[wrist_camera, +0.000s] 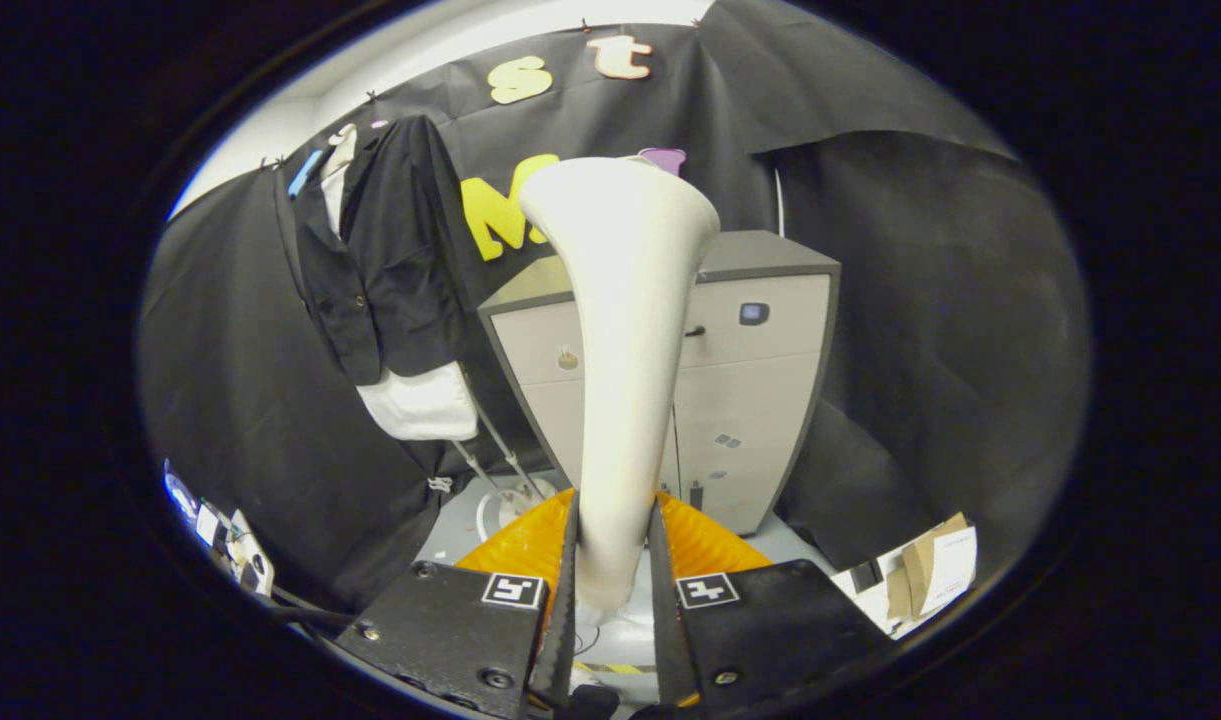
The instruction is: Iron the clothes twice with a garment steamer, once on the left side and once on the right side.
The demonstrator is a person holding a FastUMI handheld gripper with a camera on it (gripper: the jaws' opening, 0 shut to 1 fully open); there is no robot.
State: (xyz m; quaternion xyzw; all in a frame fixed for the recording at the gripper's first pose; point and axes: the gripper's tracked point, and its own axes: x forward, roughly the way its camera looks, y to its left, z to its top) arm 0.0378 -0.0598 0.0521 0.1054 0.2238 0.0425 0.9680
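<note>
My gripper [615,560] is shut on the handle of a white garment steamer [625,330], which rises upright from between the fingers and widens to its head at the top. Both fingers press on the handle's lower end. Off to the left and beyond the steamer hangs a black jacket [385,265] over a white shirt [420,405] on a hanger against the booth wall. The steamer head is well apart from the clothes, to their right.
A grey cabinet with drawers [750,400] stands right behind the steamer. An orange ribbed thing [515,545] lies just ahead of the fingers on the floor. A metal stand with a round base [495,480] is below the clothes. Cardboard and papers [925,575] lie at the right.
</note>
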